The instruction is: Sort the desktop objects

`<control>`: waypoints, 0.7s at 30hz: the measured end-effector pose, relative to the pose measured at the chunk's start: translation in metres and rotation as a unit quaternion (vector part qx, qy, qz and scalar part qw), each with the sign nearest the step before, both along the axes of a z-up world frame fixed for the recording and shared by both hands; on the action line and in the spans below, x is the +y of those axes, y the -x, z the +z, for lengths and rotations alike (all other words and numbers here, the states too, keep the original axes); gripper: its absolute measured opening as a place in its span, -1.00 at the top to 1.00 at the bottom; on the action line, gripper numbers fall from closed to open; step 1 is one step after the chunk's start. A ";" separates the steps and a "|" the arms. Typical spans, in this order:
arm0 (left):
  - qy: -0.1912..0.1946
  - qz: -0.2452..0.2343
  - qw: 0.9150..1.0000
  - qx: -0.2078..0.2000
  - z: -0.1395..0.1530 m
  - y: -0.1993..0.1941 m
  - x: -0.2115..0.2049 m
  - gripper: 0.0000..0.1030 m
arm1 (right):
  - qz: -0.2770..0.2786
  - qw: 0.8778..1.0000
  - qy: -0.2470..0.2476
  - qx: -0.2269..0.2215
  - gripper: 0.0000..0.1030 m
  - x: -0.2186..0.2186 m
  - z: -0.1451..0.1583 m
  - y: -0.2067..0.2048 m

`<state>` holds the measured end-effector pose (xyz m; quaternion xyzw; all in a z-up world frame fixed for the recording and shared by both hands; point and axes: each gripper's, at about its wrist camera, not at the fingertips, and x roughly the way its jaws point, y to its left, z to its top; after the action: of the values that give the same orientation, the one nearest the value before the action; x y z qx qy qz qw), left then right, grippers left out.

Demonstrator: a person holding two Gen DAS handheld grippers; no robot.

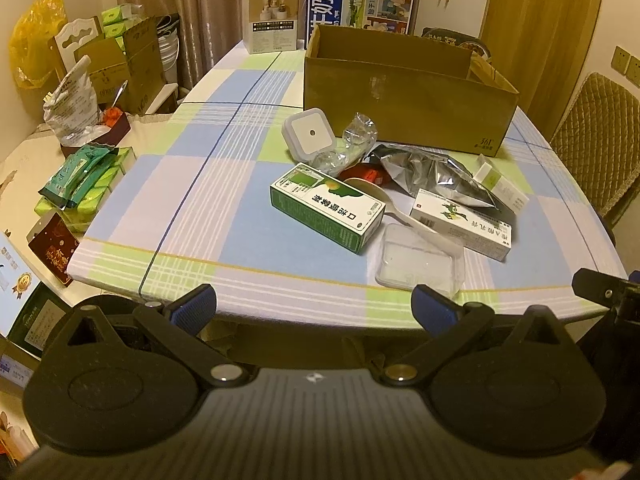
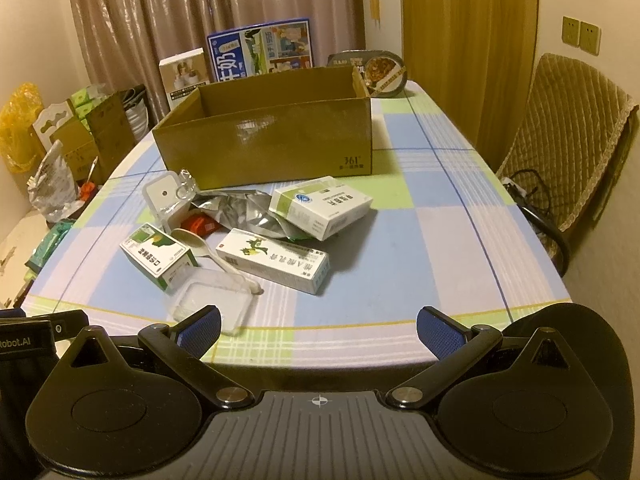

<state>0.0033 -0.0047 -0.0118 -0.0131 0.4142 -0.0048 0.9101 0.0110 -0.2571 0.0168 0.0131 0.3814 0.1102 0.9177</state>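
Observation:
An open cardboard box (image 1: 404,100) (image 2: 272,136) stands on the checked table. In front of it lies a pile: a green-and-white medicine box (image 1: 326,206) (image 2: 160,256), a long white box (image 1: 460,222) (image 2: 276,264), a white-green box (image 2: 320,206), a white spoon (image 2: 200,246), a clear plastic lid (image 1: 418,260) (image 2: 212,300), a silver foil bag (image 1: 436,176) (image 2: 240,208), a white square night light (image 1: 306,134) (image 2: 162,194) and a red packet (image 2: 202,226). My left gripper (image 1: 314,308) and right gripper (image 2: 318,330) are open, empty, at the near table edge.
A white carton (image 1: 270,18), a blue milk carton (image 1: 360,4) and a food bowl (image 2: 378,70) stand behind the box. Tea packets (image 1: 80,178) and bags lie on a side table at the left. A padded chair (image 2: 560,140) stands at the right.

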 end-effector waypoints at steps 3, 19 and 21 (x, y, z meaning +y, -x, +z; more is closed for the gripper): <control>0.000 0.000 1.000 0.000 0.000 0.000 0.000 -0.98 | -0.001 1.000 -0.001 0.001 -0.97 -0.001 -0.001 0.000; 0.001 0.002 1.000 0.002 -0.001 0.000 -0.001 -0.98 | -0.002 1.000 -0.001 0.006 -0.97 -0.002 -0.003 -0.001; 0.001 0.002 1.000 0.003 -0.002 -0.001 0.000 -0.98 | -0.001 1.000 -0.001 0.006 -0.97 -0.002 -0.003 -0.001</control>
<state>0.0042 -0.0048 -0.0142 -0.0150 0.4169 -0.0032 0.9088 0.0117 -0.2588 0.0136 0.0153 0.3866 0.1096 0.9156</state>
